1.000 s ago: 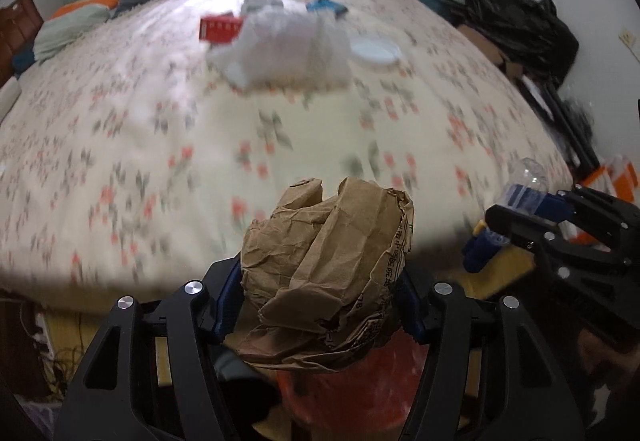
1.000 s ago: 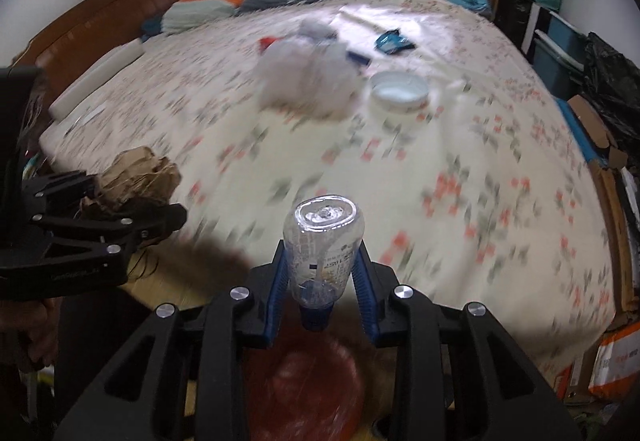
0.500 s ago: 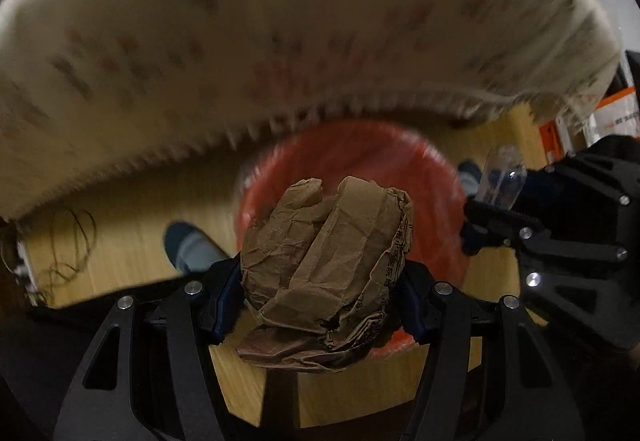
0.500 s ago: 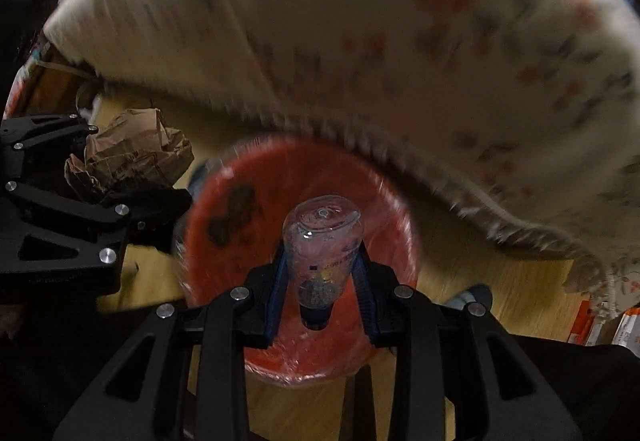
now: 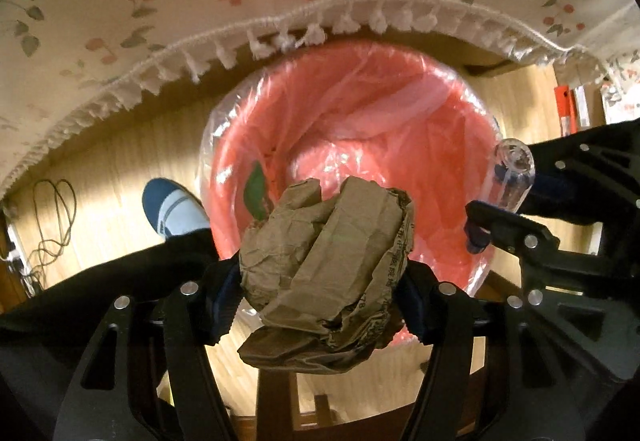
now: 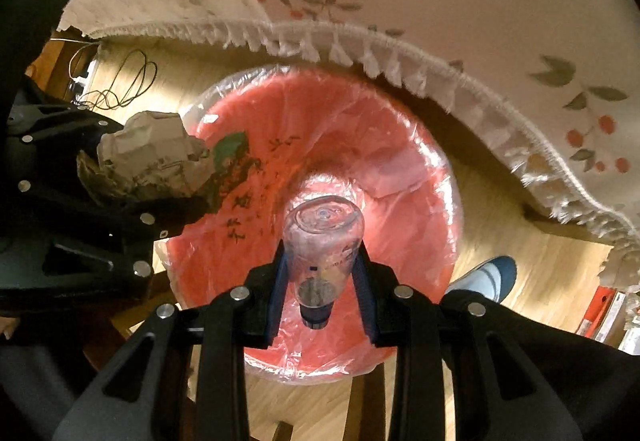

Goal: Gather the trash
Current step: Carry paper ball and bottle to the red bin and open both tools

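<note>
A crumpled brown paper bag (image 5: pixel 328 261) sits between the pads of my left gripper (image 5: pixel 320 293), whose jaws are opening; the pads still touch the bag. It hangs over the near rim of a red bin lined with clear plastic (image 5: pixel 360 113). My right gripper (image 6: pixel 322 273) is shut on a clear plastic bottle (image 6: pixel 322 237), cap towards the camera, directly above the bin's (image 6: pixel 400 181) opening. The bottle (image 5: pixel 514 177) also shows at the right in the left wrist view, the paper bag (image 6: pixel 152 153) at the left in the right wrist view. A green scrap lies inside the bin.
The floral bedspread with its white fringe (image 5: pixel 320 29) overhangs just behind the bin. A person's blue and white shoe (image 5: pixel 172 209) stands on the wooden floor beside the bin, the other shoe (image 6: pixel 484 277) on its far side. Loose cables (image 5: pixel 52 217) lie at left.
Both grippers have dropped from over the bed and tipped to point down at the bin, which now fills the views. The bag and bottle stay between their jaws.
</note>
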Demonstrator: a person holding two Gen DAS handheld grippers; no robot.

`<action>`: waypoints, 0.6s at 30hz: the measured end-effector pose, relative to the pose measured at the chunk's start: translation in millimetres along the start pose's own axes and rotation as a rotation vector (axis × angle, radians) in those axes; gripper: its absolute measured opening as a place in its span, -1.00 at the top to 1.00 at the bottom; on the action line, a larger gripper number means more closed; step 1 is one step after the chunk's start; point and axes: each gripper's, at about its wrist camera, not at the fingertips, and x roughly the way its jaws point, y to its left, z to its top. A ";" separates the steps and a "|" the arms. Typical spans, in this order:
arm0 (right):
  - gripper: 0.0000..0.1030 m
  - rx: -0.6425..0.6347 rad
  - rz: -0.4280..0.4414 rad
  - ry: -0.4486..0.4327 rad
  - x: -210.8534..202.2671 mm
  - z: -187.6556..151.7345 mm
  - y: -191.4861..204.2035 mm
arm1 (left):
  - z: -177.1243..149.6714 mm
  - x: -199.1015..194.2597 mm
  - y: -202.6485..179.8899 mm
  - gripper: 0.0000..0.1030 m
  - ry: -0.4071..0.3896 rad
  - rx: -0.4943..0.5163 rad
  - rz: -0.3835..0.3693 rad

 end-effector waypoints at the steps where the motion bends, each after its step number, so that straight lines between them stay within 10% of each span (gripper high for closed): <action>1: 0.40 0.000 0.002 0.009 2.1 -0.2 -0.1 | 1.0 2.4 0.6 -0.30 0.007 -0.002 0.000; 18: 0.14 0.017 0.014 0.068 16.6 -1.0 -0.3 | 2.6 14.1 4.3 -0.66 0.061 -0.022 0.018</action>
